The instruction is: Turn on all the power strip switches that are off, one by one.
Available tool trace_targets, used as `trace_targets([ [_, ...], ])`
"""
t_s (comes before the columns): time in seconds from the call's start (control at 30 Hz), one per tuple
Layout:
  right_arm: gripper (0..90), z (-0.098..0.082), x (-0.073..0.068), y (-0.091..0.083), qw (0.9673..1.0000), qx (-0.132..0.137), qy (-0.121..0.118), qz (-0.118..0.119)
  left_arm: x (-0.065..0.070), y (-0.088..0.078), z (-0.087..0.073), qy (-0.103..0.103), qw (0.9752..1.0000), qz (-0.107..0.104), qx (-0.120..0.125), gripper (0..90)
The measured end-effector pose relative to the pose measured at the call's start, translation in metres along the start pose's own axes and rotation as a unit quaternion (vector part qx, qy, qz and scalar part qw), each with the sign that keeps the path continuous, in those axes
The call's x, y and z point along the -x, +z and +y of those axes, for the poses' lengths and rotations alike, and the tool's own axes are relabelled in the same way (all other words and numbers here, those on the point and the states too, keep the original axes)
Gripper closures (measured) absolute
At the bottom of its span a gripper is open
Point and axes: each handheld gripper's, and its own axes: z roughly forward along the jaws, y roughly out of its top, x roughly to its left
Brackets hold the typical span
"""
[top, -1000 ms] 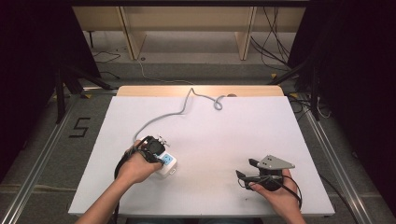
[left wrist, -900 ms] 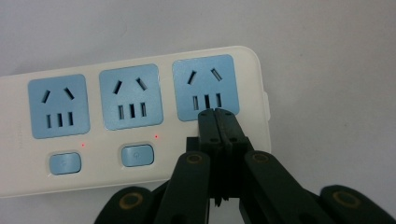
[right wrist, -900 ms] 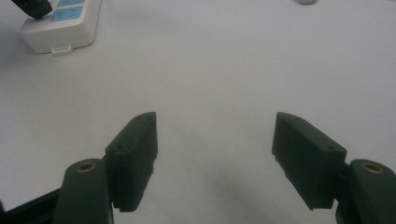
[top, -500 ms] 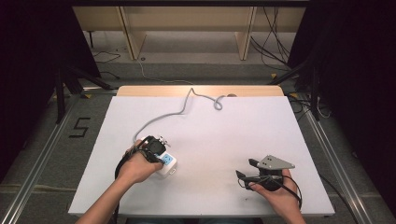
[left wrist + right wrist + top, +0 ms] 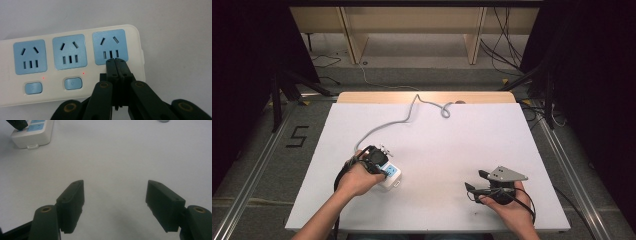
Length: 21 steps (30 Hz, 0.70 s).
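Currently left gripper (image 5: 116, 61) fingers together, tips on white blue-faced plastic power strip (image 5: 75, 65) lying front-left on white worktop (image 5: 452, 150); press its end switch straight down, lightly; right gripper (image 5: 115, 205) idle, fingers apart.

Lab or recording studio, not home. White table (image 5: 492, 150) with pale wood edge stands alone on grey floor (image 5: 257, 165). Black curtains (image 5: 242, 55) hang on both sides. Aluminium rails (image 5: 252, 170) run along floor left and right of table. Tripod legs (image 5: 287, 90) at left. Black tape marking "5" (image 5: 298, 136) on floor. Loose cables (image 5: 499, 40) trail behind, near plain wooden bench frame (image 5: 472, 30). Person holds camera-fitted gripper in each hand.
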Motion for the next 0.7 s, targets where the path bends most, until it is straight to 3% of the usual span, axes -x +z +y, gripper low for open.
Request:
trace_targets([
  [0.7,32.1,-0.0001,0.0004,-0.0005,1.0000,0.000,0.001,0.000,-0.0028,-0.0044,-0.0027,0.000,0.9996,0.004,0.026,89.6],
])
